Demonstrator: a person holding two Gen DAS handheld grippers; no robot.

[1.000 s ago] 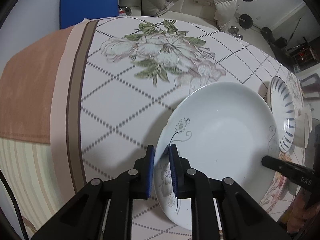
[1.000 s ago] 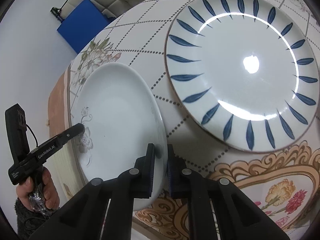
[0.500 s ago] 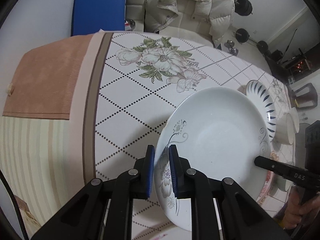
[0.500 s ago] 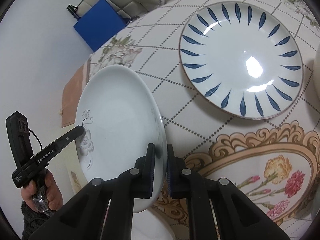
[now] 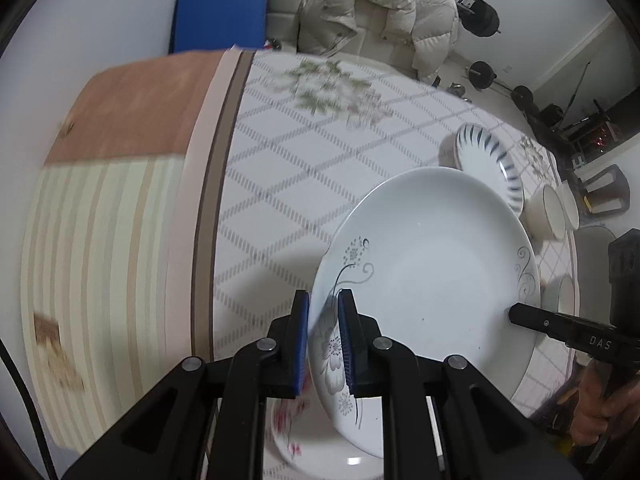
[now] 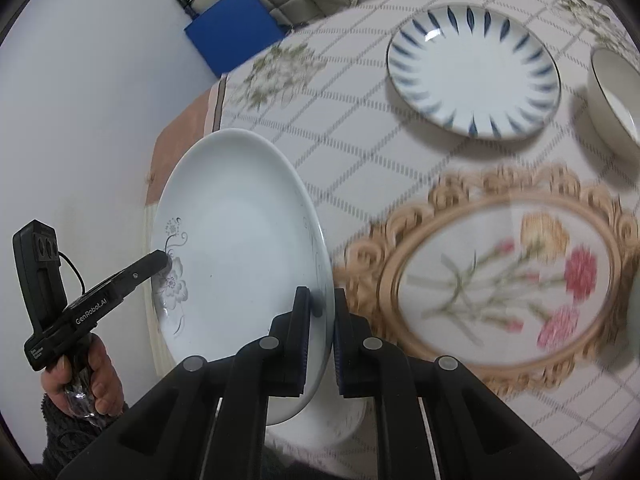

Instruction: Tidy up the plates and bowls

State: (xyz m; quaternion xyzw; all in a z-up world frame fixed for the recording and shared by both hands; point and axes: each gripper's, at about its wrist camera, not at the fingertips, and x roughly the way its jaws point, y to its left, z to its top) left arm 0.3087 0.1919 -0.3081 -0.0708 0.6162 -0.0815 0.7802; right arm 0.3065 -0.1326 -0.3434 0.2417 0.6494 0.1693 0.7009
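Note:
A white plate with a grey flower print (image 5: 432, 276) (image 6: 240, 256) hangs above the table, held at opposite rims. My left gripper (image 5: 323, 312) is shut on its flowered edge. My right gripper (image 6: 319, 304) is shut on the opposite rim. In the left wrist view the right gripper's finger (image 5: 560, 326) shows at the plate's right edge; in the right wrist view the left gripper's finger (image 6: 132, 276) shows at its left edge. A blue-petal plate (image 6: 474, 70) (image 5: 490, 160) lies on the table further off. Part of another plate with red flowers (image 5: 292, 432) shows under the held one.
The round table (image 5: 304, 200) wears a checked floral cloth with a gold-framed carnation print (image 6: 508, 276). White bowls (image 5: 554, 210) (image 6: 614, 92) sit beside the blue-petal plate. A sofa with a pale coat (image 5: 376, 12), a blue cushion (image 5: 220, 12) and weights (image 5: 484, 76) lie beyond.
Both grippers have lifted the white plate higher and carried it toward the near table edge. The blue-petal plate has receded, and the plate with red flowers has come into view below.

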